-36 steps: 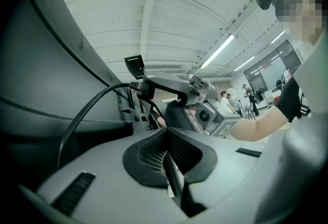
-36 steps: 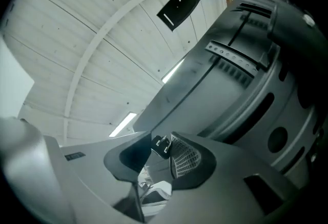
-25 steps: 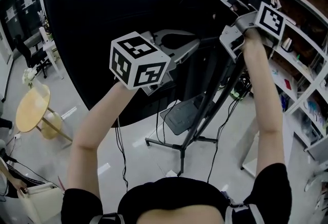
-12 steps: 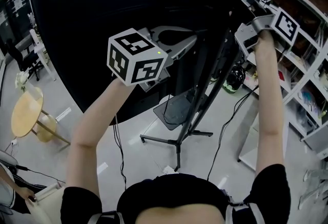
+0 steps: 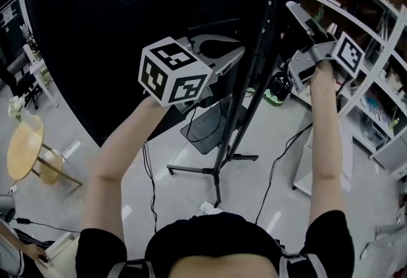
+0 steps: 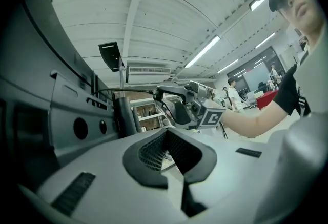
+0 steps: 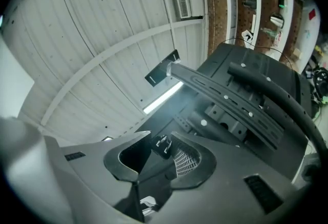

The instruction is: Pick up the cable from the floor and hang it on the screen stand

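Observation:
The black cable's plug point(image 7: 163, 145) sits between the pads of my right gripper point(image 7: 159, 148), which is shut on it. In the left gripper view the thin cable point(image 6: 128, 88) runs from that gripper's tip point(image 6: 155, 92) leftward behind the screen. My right gripper point(image 5: 291, 38) is held high, just right of the screen stand's pole point(image 5: 251, 79) and behind the big black screen point(image 5: 127, 3). The screen's mounting bracket point(image 7: 230, 100) lies close ahead of it. My left gripper point(image 5: 240, 52) is raised left of the pole, jaw tips together, with nothing in it.
The stand's legs point(image 5: 216, 175) spread on the pale floor, with a power strip point(image 5: 206, 208) and loose black cables point(image 5: 149, 187) around them. White shelves point(image 5: 375, 98) line the right side. A round wooden table point(image 5: 22, 149) stands at the left.
The head view has swung, so the pole now shows between the two grippers. My right gripper sits a little further right of the pole; the left one holds its height.

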Demonstrator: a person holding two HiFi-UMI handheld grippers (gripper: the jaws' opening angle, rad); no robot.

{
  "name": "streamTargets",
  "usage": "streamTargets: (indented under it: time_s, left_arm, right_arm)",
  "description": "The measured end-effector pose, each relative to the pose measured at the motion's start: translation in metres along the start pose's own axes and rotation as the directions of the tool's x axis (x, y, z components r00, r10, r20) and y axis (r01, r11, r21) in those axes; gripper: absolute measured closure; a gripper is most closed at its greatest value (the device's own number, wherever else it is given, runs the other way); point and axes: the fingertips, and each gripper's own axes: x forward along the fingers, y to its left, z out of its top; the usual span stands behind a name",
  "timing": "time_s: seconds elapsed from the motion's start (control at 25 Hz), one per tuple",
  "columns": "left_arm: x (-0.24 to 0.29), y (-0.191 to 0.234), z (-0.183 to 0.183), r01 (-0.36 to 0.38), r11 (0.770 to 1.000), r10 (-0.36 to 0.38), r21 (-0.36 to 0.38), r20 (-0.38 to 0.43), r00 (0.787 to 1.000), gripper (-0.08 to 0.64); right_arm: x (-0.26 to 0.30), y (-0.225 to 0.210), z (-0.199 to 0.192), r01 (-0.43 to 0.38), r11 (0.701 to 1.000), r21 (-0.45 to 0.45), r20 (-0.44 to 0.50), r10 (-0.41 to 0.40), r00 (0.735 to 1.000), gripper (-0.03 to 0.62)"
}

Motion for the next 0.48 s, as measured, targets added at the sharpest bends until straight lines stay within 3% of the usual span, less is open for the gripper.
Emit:
streamTargets:
  time_s: [0.2,0.48]
  left_arm:
    - [-0.005,-0.017,-0.030,-0.008,0.997,0.009,-0.071,0.016,1.000,0.554]
    - [-0.034,-0.031,-0.066,-0.062,0.991,0.060,-0.121,-0.015,0.998,0.554]
  right_arm:
    - [-0.016,-0.008,-0.047,-0.009,0.999,0.052,-0.009,0.009,1.000,0.459]
    - [-0.010,-0.014,-0.097,-0.032,0.998,0.046,-0.022,0.033,0.999,0.459]
